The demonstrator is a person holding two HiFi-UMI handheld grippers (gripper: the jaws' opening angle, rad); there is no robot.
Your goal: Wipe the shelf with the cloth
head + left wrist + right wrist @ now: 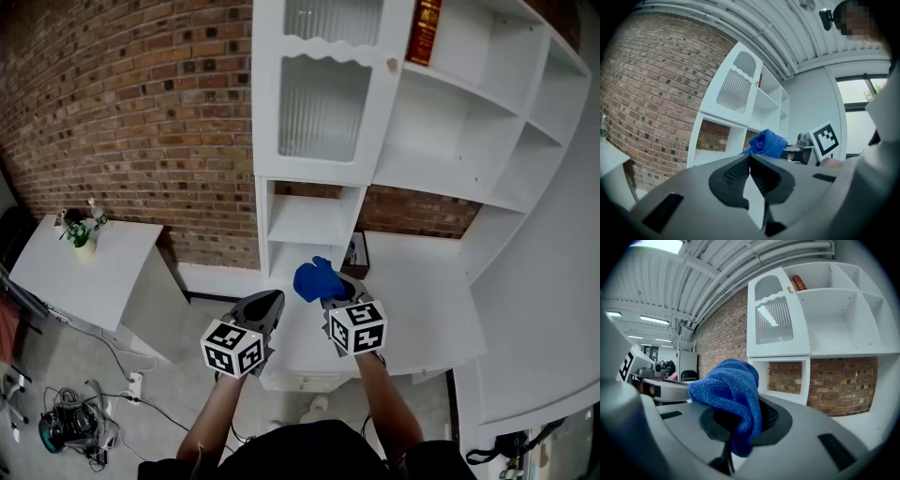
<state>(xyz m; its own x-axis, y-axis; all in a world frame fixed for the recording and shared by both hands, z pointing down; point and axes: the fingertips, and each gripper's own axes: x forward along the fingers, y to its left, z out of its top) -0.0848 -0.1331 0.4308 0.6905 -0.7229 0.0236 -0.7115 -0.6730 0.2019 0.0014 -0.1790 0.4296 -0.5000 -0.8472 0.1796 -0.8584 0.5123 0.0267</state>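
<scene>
A blue cloth is bunched in my right gripper, which is shut on it; in the right gripper view the cloth spills over the jaws. My left gripper is shut with nothing in it, its jaws pressed together in the left gripper view, where the cloth shows to the right. Both grippers hang over the front of the white counter, just before the low open cubbies of the white shelf unit. The shelf unit rises ahead in the right gripper view.
A red book stands on an upper shelf beside the ribbed-glass cabinet door. A dark small object sits at the counter's back. A low white cabinet with a plant stands at left; cables lie on the floor.
</scene>
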